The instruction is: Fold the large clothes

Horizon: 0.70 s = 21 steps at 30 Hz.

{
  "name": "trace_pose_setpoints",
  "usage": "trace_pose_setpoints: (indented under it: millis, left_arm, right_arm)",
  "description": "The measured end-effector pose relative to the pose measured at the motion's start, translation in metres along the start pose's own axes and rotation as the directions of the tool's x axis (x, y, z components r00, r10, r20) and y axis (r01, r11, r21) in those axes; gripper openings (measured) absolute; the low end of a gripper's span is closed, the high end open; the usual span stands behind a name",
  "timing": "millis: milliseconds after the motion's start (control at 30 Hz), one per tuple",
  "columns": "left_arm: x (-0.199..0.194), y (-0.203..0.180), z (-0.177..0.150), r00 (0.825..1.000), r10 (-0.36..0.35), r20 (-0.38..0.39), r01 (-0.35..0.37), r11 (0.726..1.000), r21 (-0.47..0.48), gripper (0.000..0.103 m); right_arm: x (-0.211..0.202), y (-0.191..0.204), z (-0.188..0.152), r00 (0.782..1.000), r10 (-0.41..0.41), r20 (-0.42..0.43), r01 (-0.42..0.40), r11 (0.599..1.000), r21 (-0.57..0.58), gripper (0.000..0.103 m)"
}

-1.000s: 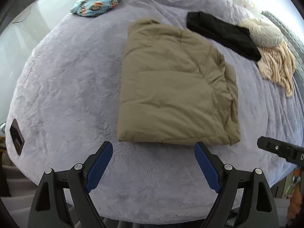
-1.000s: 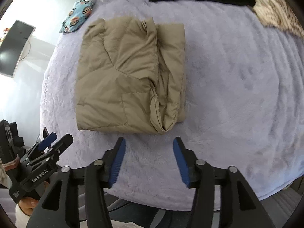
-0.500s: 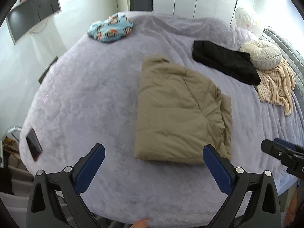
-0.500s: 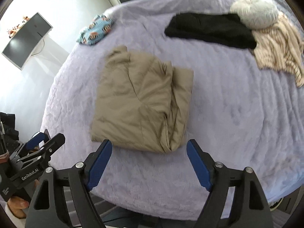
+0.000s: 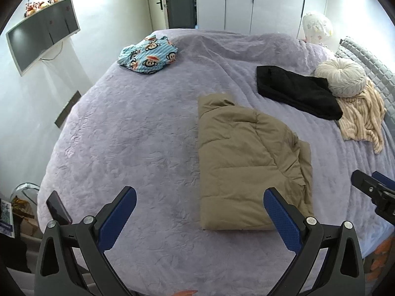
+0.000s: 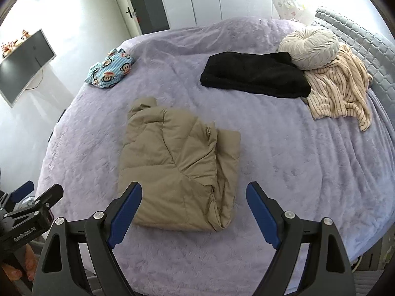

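Folded khaki puffer jacket (image 5: 249, 170) lies centre-frame on the bed (image 5: 138, 133), long axis near-to-far, collar far. Left gripper (image 5: 200, 218) fingers wide, empty; right gripper (image 6: 193, 212) fingers opening, empty.

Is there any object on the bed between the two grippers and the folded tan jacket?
Nothing visible. Only bare purple bedspread lies between the right gripper, whose jaws are opening and empty, and the tan jacket. The left gripper is open and empty too. The black garment lies beyond the jacket.
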<state>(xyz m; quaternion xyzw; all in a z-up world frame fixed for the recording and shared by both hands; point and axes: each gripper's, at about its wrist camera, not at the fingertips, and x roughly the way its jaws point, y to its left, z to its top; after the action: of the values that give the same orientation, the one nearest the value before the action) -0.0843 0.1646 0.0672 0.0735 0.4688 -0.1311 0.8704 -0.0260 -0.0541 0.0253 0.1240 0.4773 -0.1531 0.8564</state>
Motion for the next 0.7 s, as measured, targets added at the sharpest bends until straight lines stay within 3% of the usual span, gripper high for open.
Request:
trace_pose_setpoints:
  millis: [700]
  left_arm:
    - [0.002,-0.0079,0.0059,1.0,0.019,0.01,-0.019,1.0,0.013,0.103]
  right_arm:
    - [-0.0045,0.0016,0.0082,0.999,-0.049,0.011,0.049,0.999,0.004,0.089]
